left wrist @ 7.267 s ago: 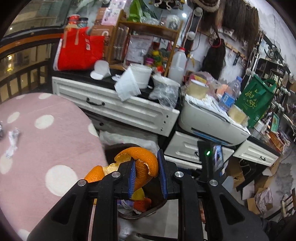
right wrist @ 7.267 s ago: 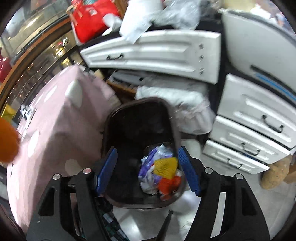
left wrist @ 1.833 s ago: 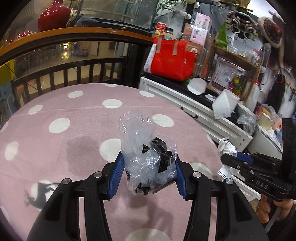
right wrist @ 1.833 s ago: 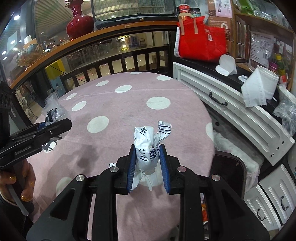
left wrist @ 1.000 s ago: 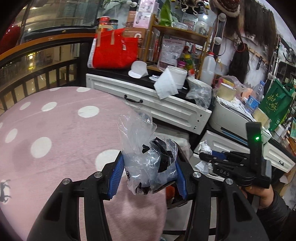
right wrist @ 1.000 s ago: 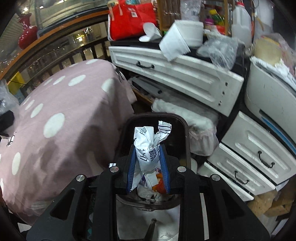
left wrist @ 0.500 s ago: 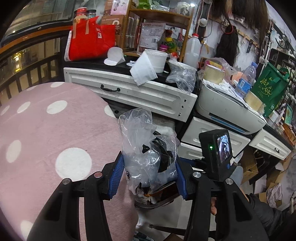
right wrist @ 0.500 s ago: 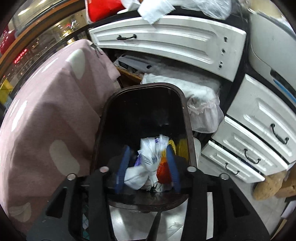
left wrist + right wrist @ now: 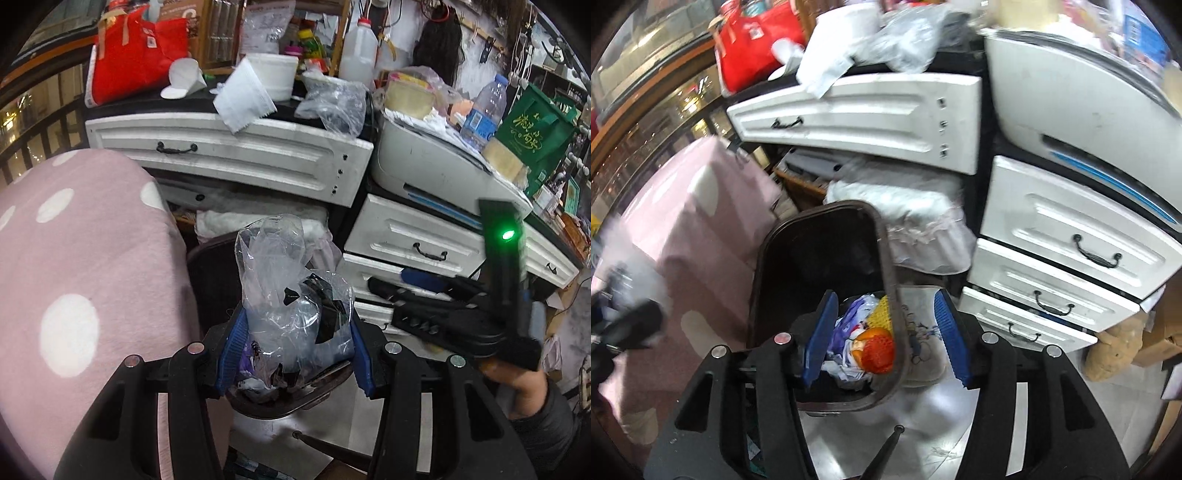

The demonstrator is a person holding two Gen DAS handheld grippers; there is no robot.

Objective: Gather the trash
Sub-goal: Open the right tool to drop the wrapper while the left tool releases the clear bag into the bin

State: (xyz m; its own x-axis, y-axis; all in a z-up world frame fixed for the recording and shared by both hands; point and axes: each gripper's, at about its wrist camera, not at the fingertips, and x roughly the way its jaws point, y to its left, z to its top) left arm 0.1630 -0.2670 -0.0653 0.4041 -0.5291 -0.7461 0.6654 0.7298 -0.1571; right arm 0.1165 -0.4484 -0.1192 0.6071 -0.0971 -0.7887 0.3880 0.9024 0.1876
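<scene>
My left gripper (image 9: pixel 295 350) is shut on a crumpled clear plastic bag (image 9: pixel 291 295) with black scraps inside, held over the dark brown trash bin (image 9: pixel 218 280). My right gripper (image 9: pixel 886 336) is open and empty, just above the bin's (image 9: pixel 764 280) near right rim. Inside the bin lie white paper wrappers (image 9: pixel 849 332), a yellow scrap and orange peel (image 9: pixel 877 349). The right gripper also shows at the right of the left wrist view (image 9: pixel 424 291), beside the bin. The left gripper shows blurred at the left edge of the right wrist view (image 9: pixel 628 328).
A pink table with white dots (image 9: pixel 74 266) stands left of the bin. White drawers (image 9: pixel 1067 251) and a cluttered counter (image 9: pixel 258 92) are behind it. A white bundle (image 9: pixel 905 221) lies under the counter. Cardboard and a tan object (image 9: pixel 1115 350) sit on the floor at right.
The right gripper opened and dropped the white paper wrapper into the bin, then shifted right. The left gripper carried the plastic bag from over the table to above the bin.
</scene>
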